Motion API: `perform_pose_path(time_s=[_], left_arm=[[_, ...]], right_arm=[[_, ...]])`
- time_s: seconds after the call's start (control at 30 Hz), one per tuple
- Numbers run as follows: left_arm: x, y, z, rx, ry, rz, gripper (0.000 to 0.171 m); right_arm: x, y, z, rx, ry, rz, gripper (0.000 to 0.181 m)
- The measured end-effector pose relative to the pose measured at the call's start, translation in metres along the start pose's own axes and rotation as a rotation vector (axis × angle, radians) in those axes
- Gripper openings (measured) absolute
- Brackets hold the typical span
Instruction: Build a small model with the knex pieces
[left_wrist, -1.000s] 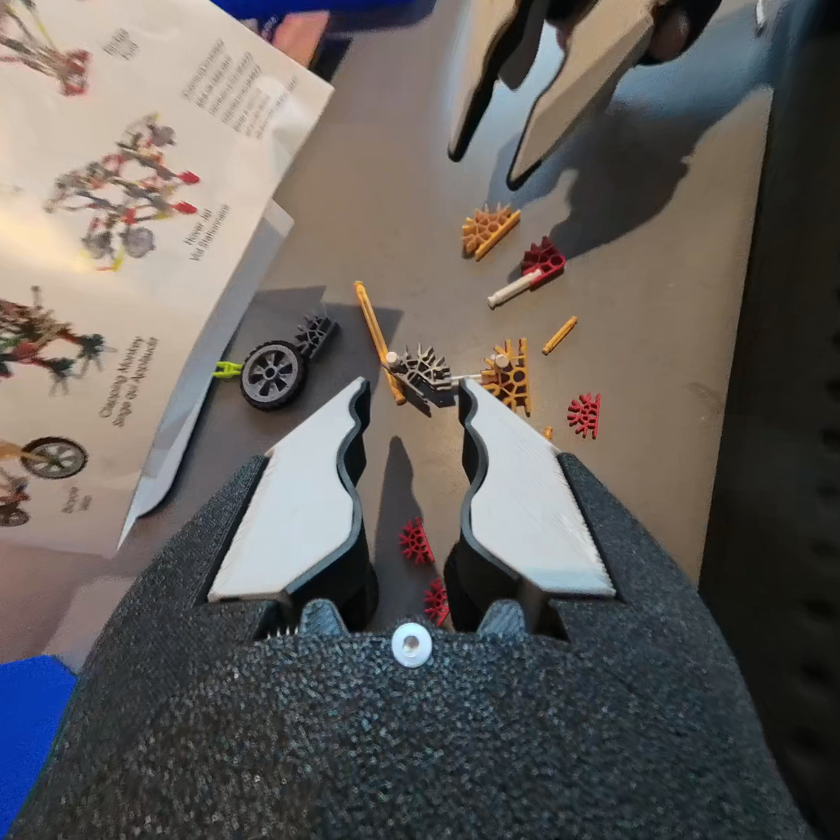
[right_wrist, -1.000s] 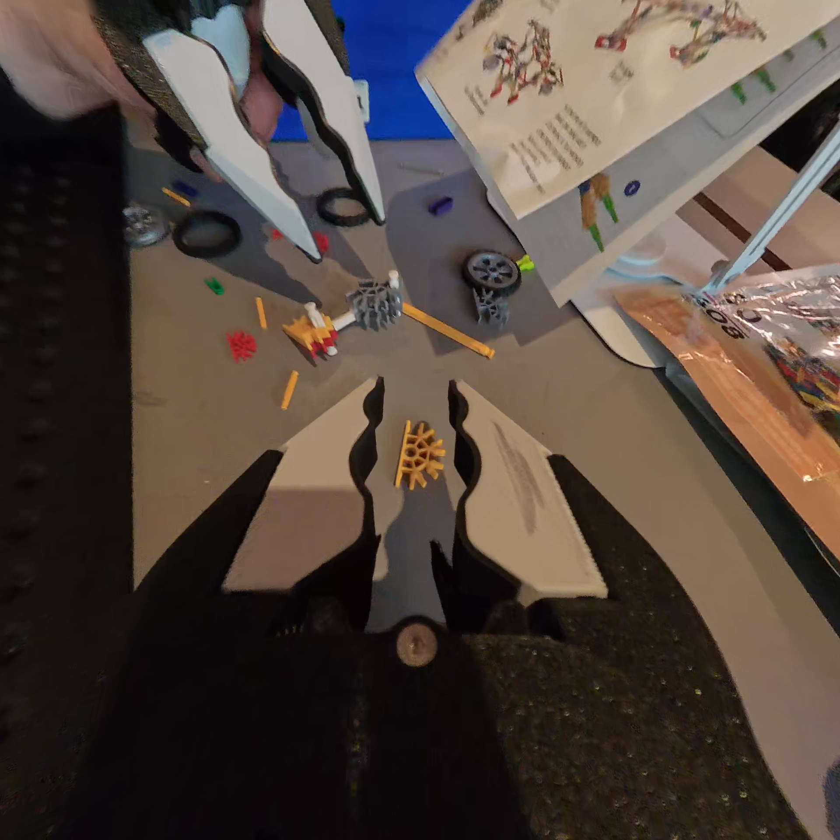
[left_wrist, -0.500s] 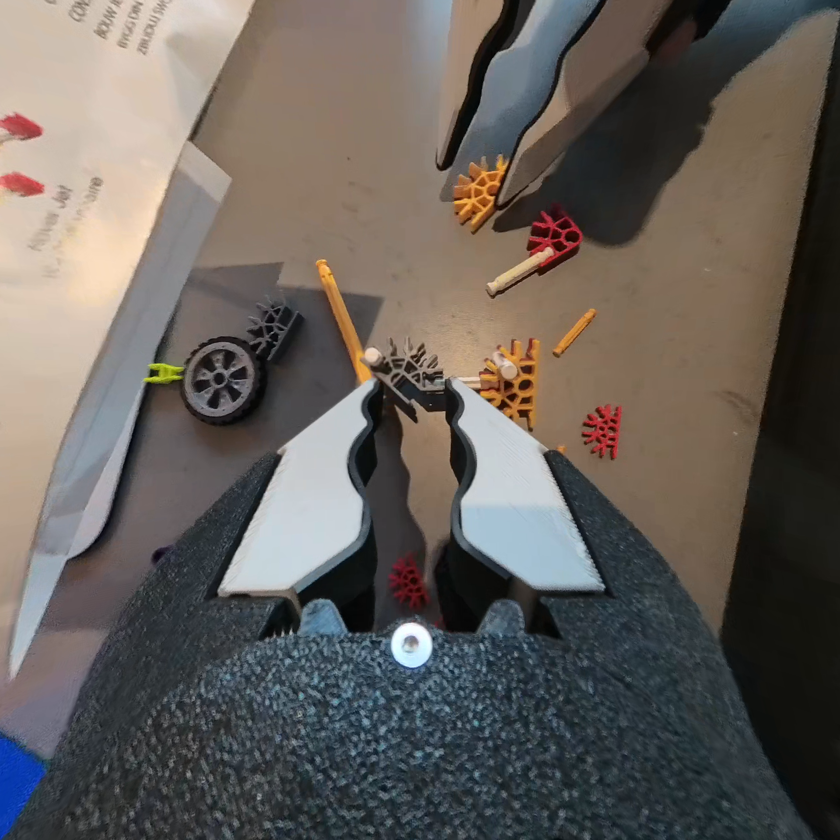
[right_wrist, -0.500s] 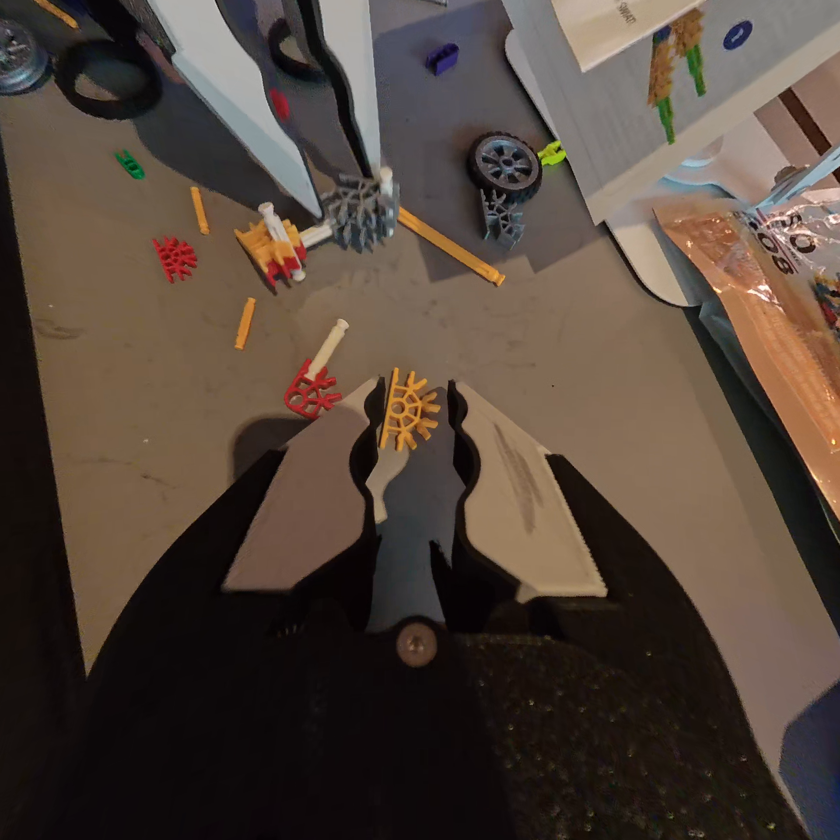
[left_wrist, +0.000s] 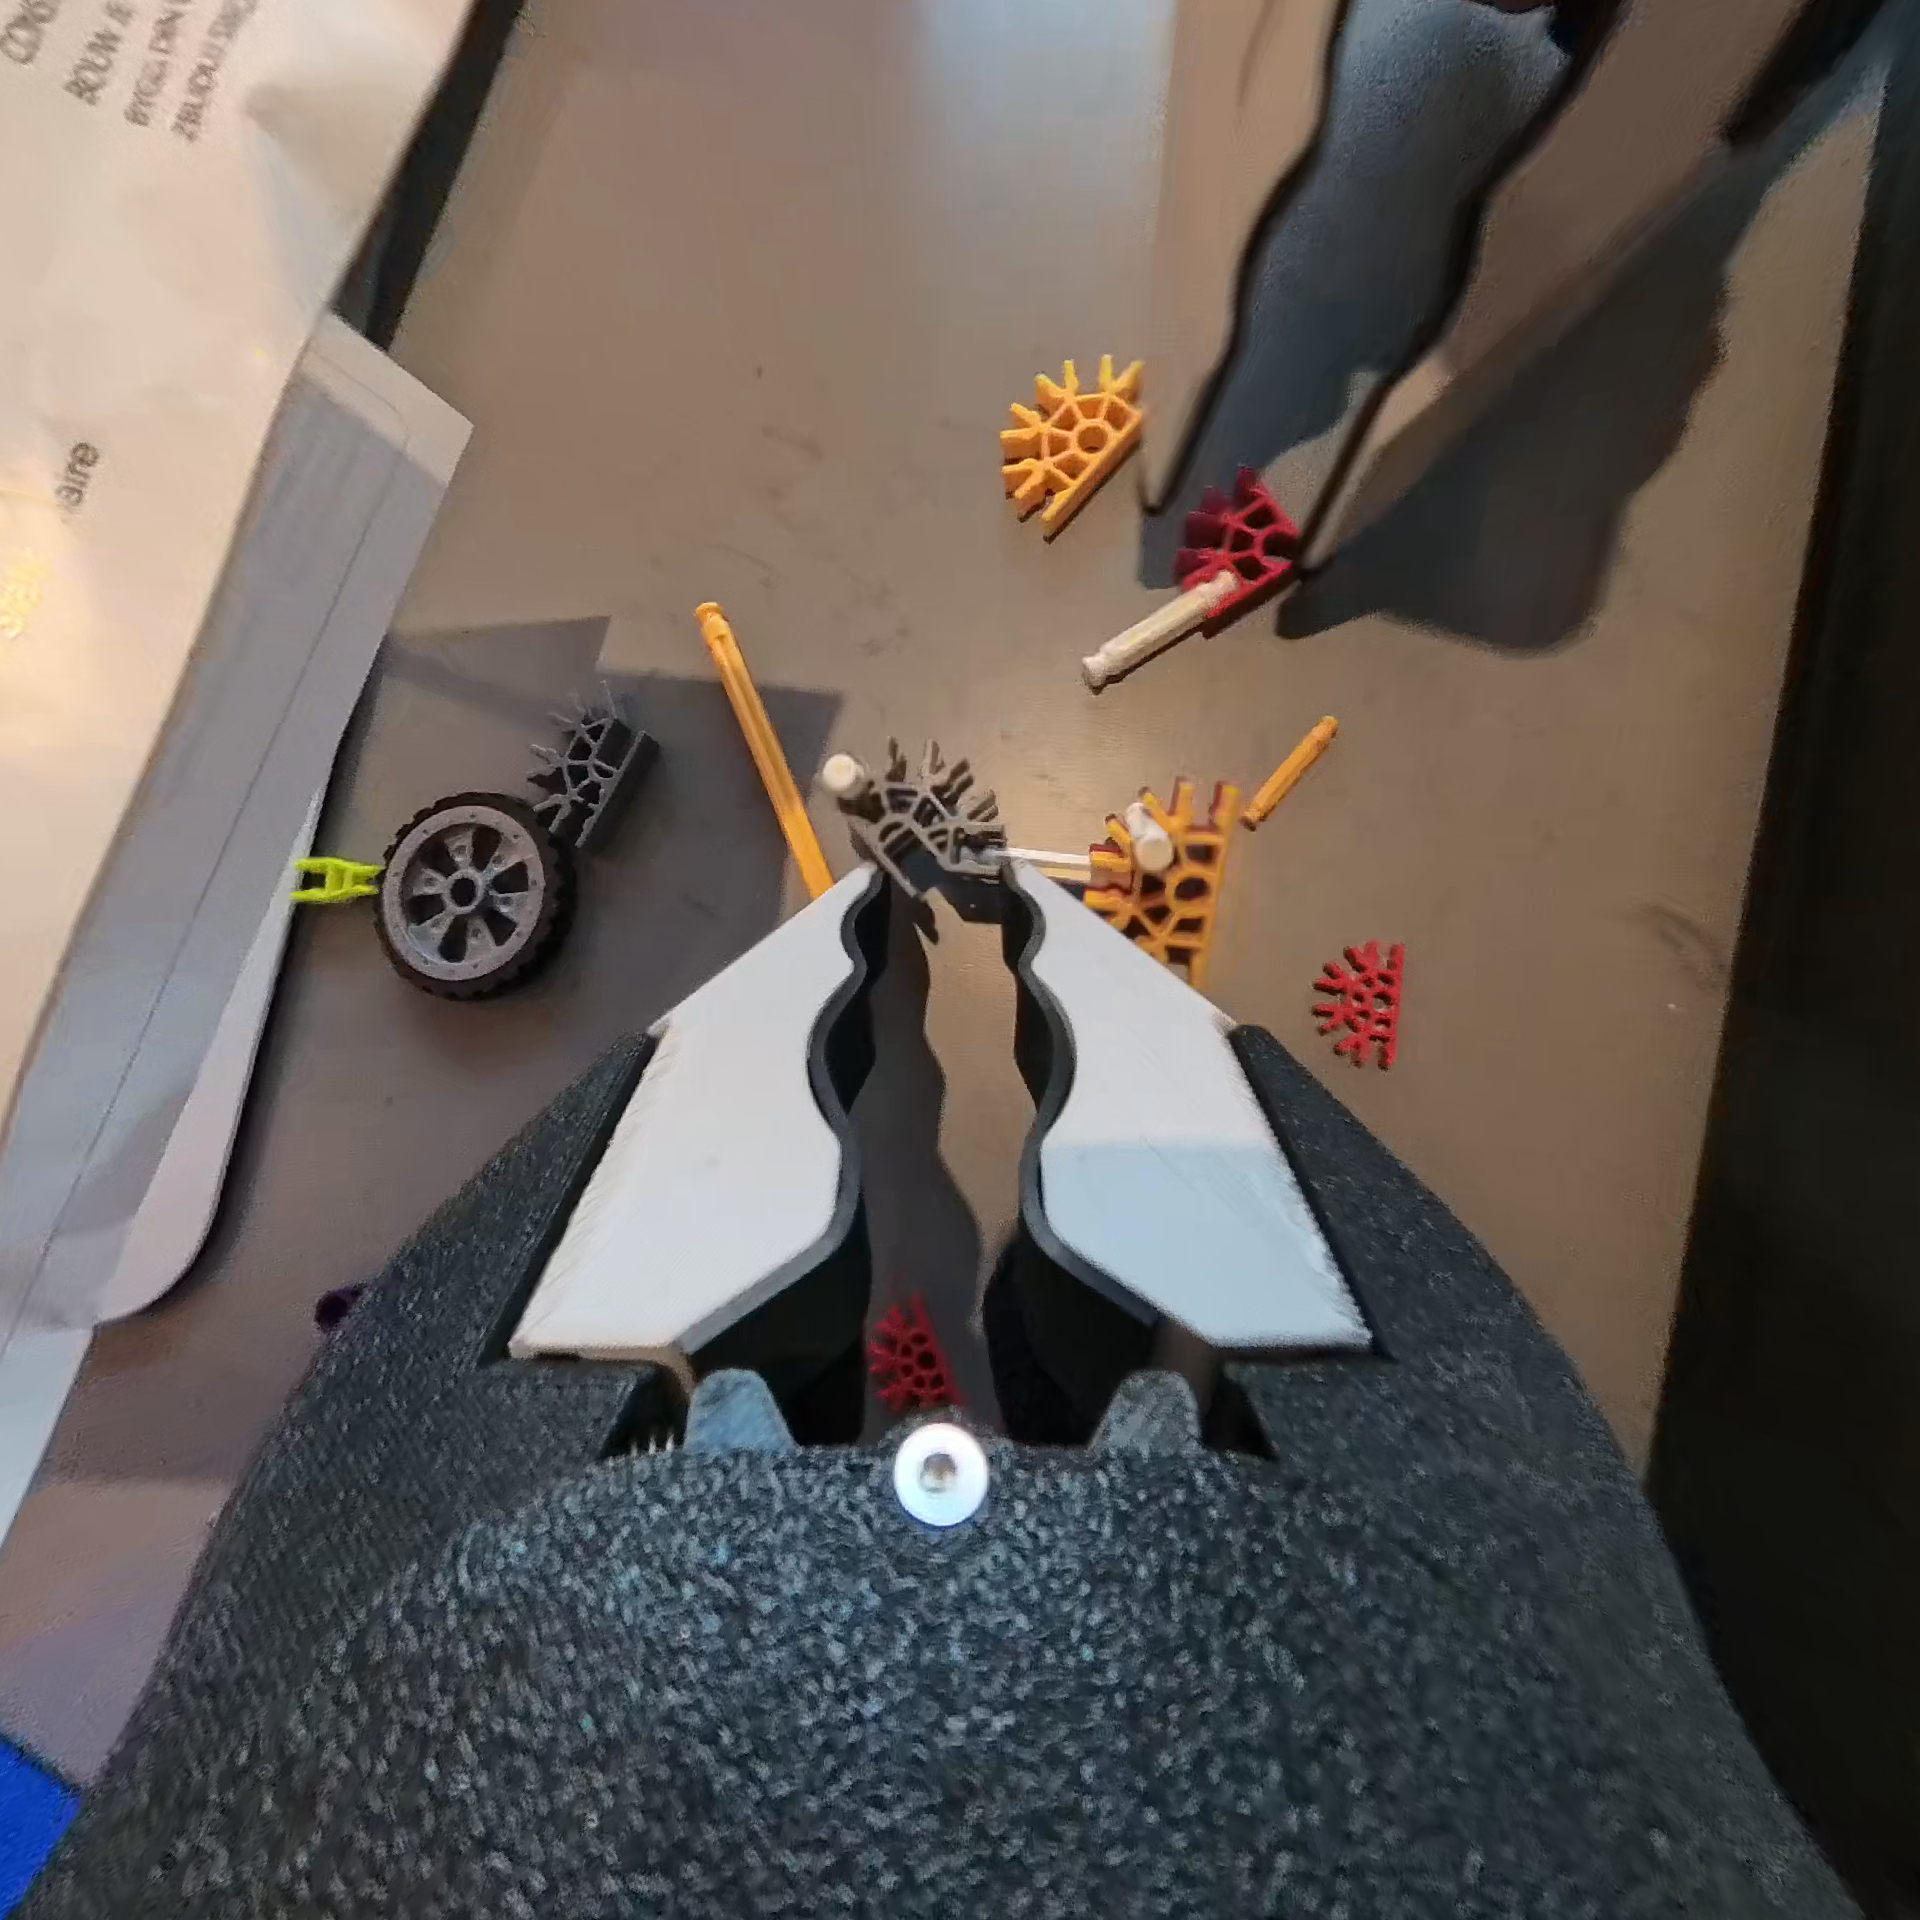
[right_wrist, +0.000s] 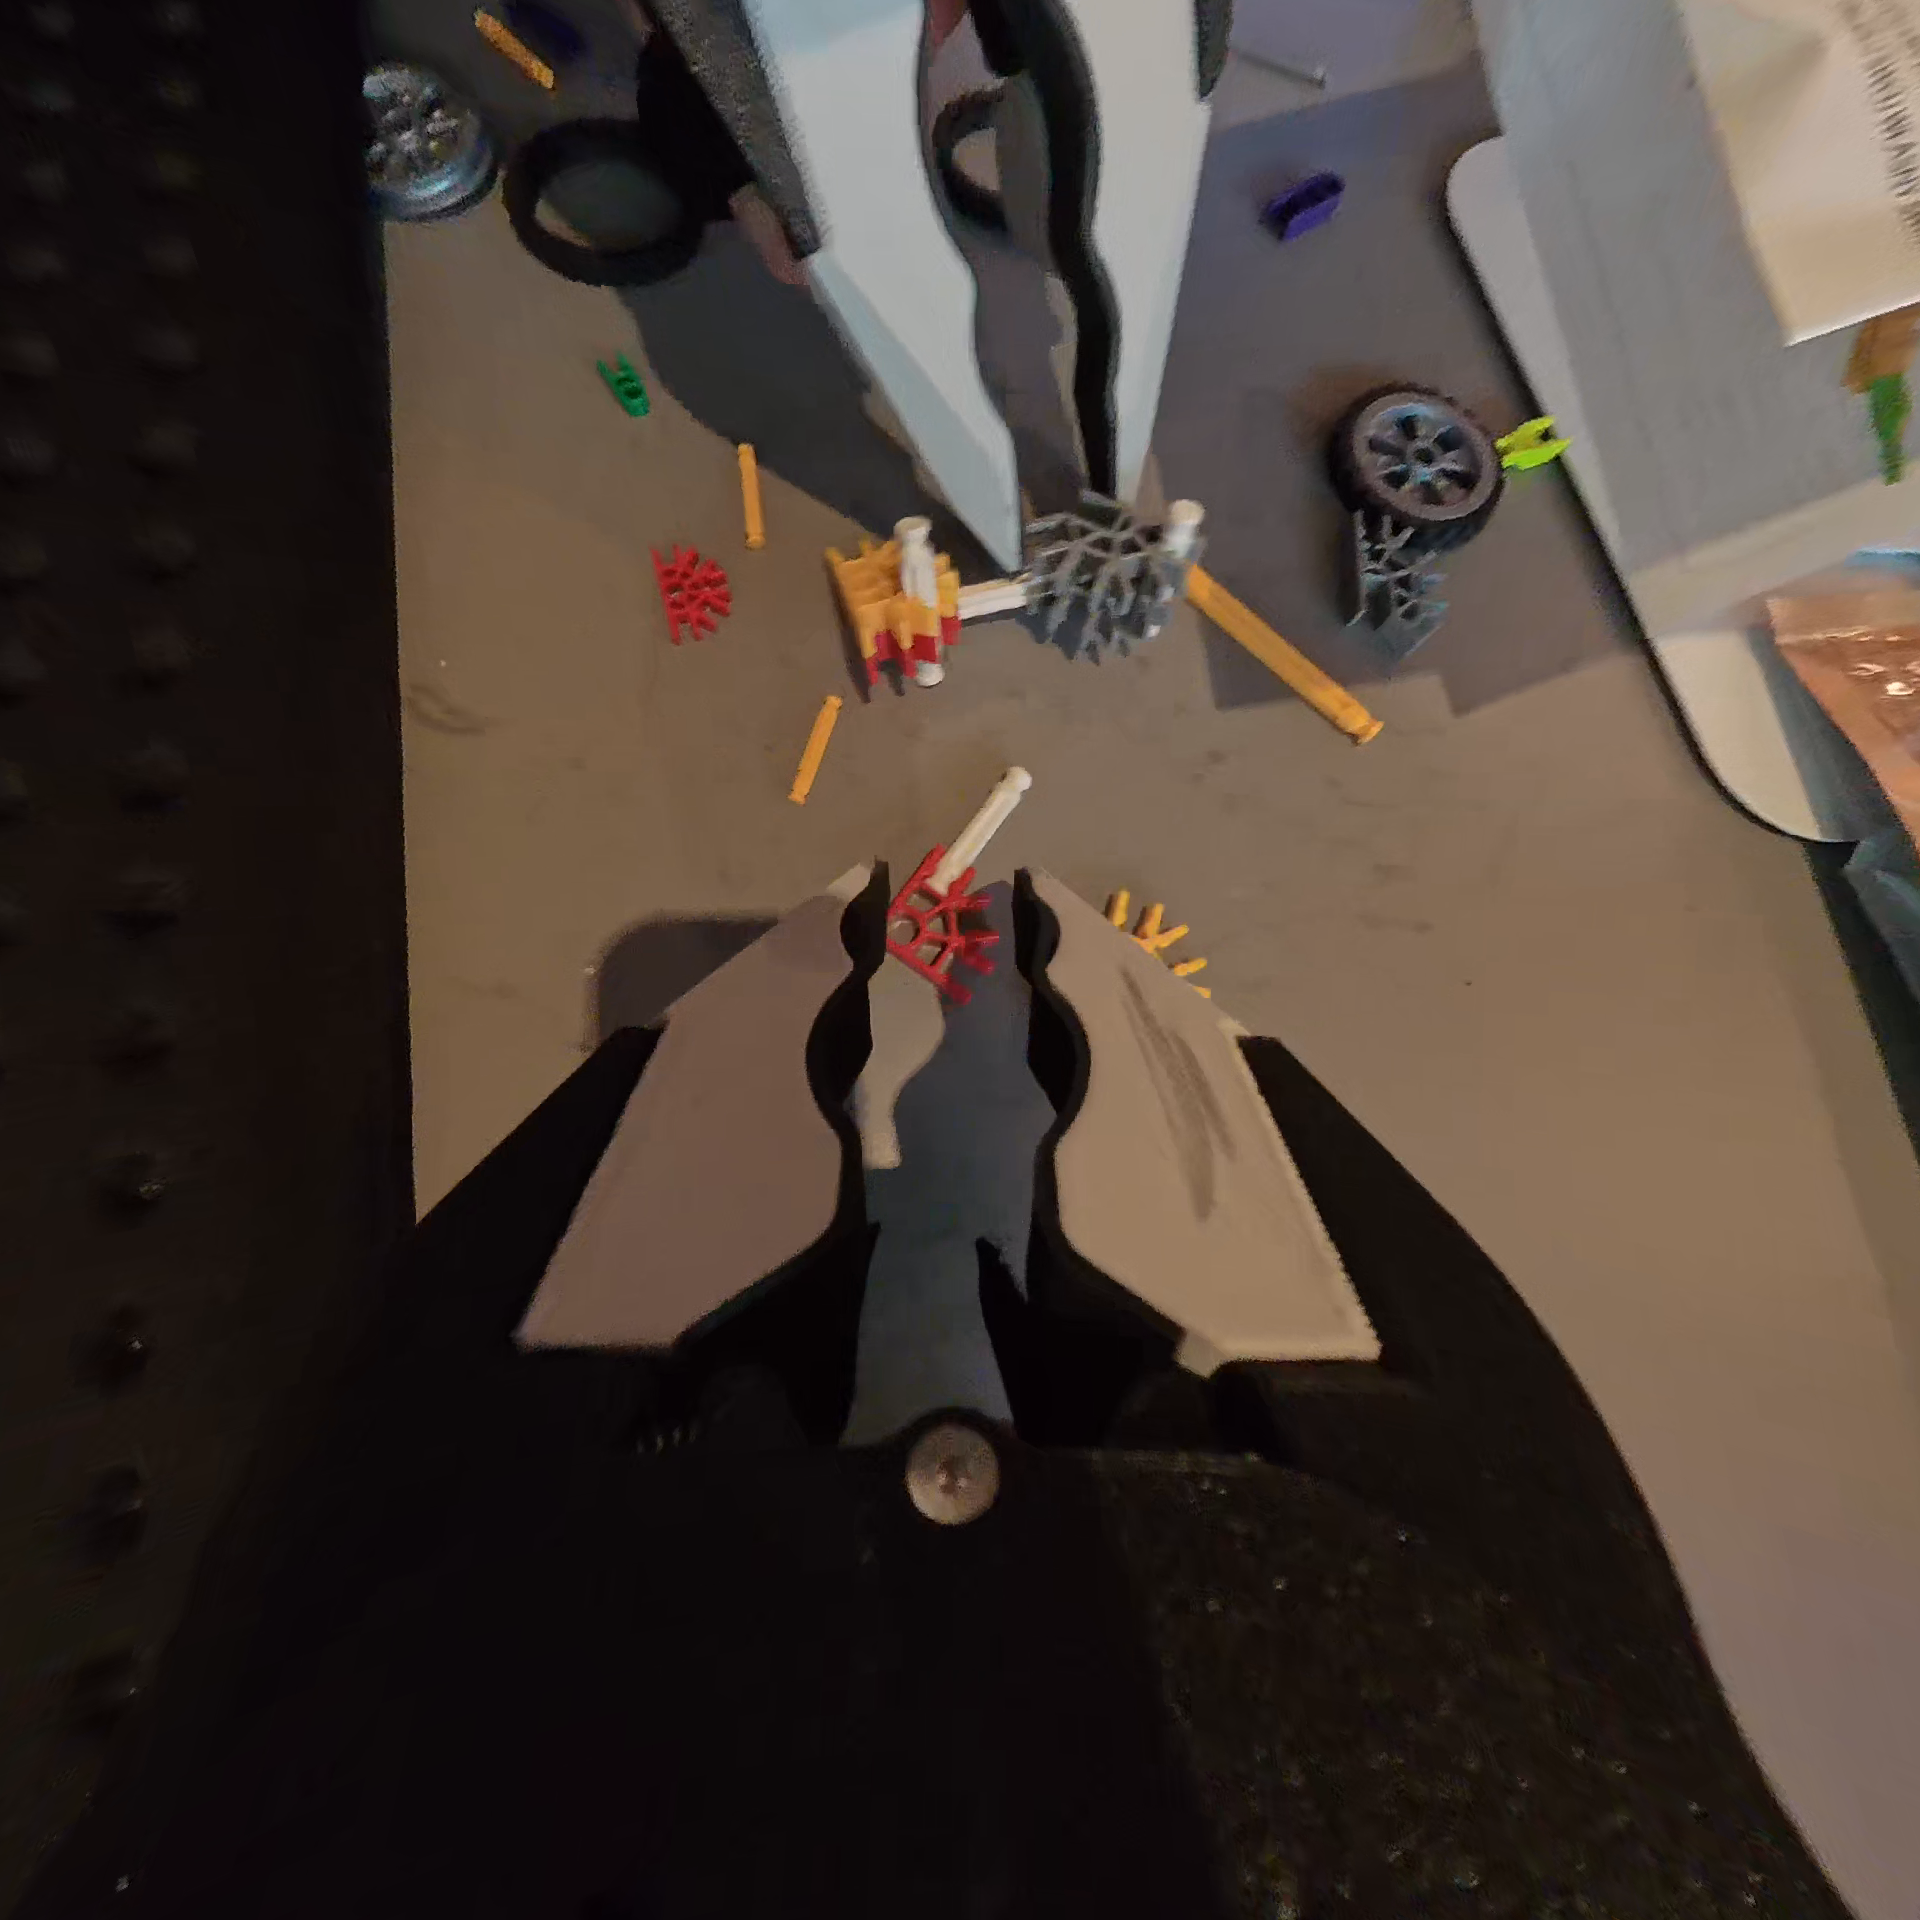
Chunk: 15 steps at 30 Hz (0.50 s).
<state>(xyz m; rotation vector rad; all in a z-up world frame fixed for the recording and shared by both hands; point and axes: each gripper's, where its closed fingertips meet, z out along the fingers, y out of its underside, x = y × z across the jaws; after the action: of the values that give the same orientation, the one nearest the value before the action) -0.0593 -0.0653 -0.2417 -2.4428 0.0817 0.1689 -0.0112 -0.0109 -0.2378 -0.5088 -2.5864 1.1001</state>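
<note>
Only my right view shows a green clip (right_wrist: 623, 387). My left fingers (left_wrist: 940, 883) pinch the grey connector (left_wrist: 920, 816); my right fingers (right_wrist: 951, 883) straddle the red connector (right_wrist: 940, 930), parted, ungripped.

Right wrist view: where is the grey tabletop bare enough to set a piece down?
Bare: right of the right gripper, between the long yellow rod and white booklet. Crowded: ahead, around the grey connector assembly, red snowflake connector and left gripper.

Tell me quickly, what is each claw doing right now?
Left gripper: shut on grey connector.
Right gripper: open, astride red connector.
</note>
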Motion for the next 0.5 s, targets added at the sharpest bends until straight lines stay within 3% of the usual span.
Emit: perform_pose_path(time_s=[0.23, 0.43, 0.5], left_arm=[[-0.026, 0.002, -0.002, -0.018, -0.129, -0.022, 0.026], [-0.014, 0.002, -0.023, 0.011, -0.065, -0.025, 0.026], [0.008, 0.004, -0.029, 0.032, 0.048, -0.01, 0.026]], right_arm=[[-0.005, 0.005, 0.003, -0.036, -0.003, -0.025, 0.021], [-0.02, -0.022, 0.003, 0.063, -0.054, -0.035, 0.018], [-0.026, -0.021, 0.011, 0.03, -0.064, -0.059, 0.015]])
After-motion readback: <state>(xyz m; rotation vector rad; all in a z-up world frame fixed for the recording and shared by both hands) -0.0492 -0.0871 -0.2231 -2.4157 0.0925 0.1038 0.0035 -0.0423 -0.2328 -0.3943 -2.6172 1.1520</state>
